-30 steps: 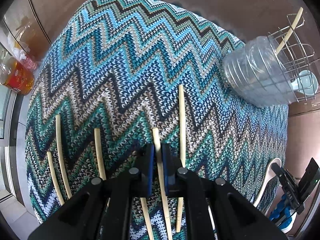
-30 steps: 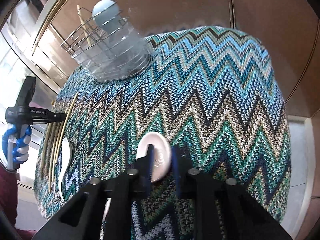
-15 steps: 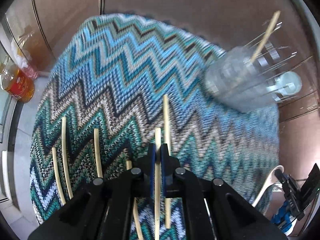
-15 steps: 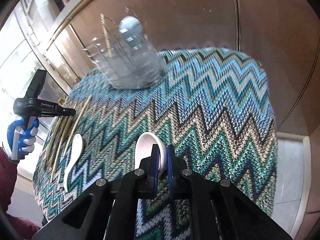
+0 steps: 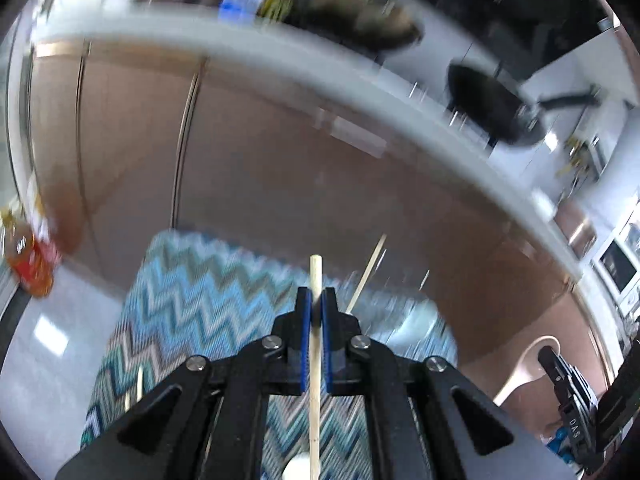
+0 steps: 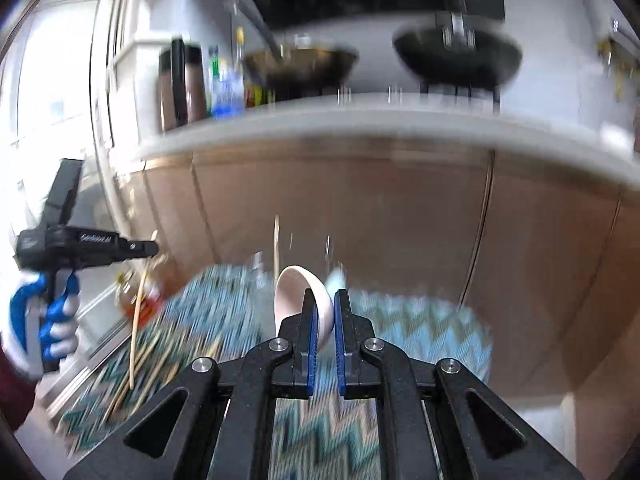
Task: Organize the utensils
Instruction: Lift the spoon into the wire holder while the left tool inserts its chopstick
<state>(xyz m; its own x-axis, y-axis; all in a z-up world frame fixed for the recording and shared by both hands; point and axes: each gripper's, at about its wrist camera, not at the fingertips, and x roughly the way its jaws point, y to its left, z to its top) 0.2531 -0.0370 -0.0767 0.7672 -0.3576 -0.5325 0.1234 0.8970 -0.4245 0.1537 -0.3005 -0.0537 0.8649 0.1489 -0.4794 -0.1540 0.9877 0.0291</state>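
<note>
**Both tools lifted, each carrying a utensil**

Since the earlier frame you've raised both off the zigzag cloth (image 5: 192, 300). Your left gripper (image 5: 316, 300) pinches a chopstick (image 5: 315, 344); your right gripper (image 6: 322, 304) clamps the white spoon (image 6: 298, 296) bowl. The off-centre spoon could twist free. Loose chopsticks (image 6: 152, 356) remain near the cloth's left edge; the blurred rack (image 6: 280, 264) stands ahead.

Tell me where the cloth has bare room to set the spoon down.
Free: the cloth's right part, beyond the right gripper holding the spoon. Crowded: the left edge, strewn with chopsticks, and the far middle, where the blurred rack stands.
</note>
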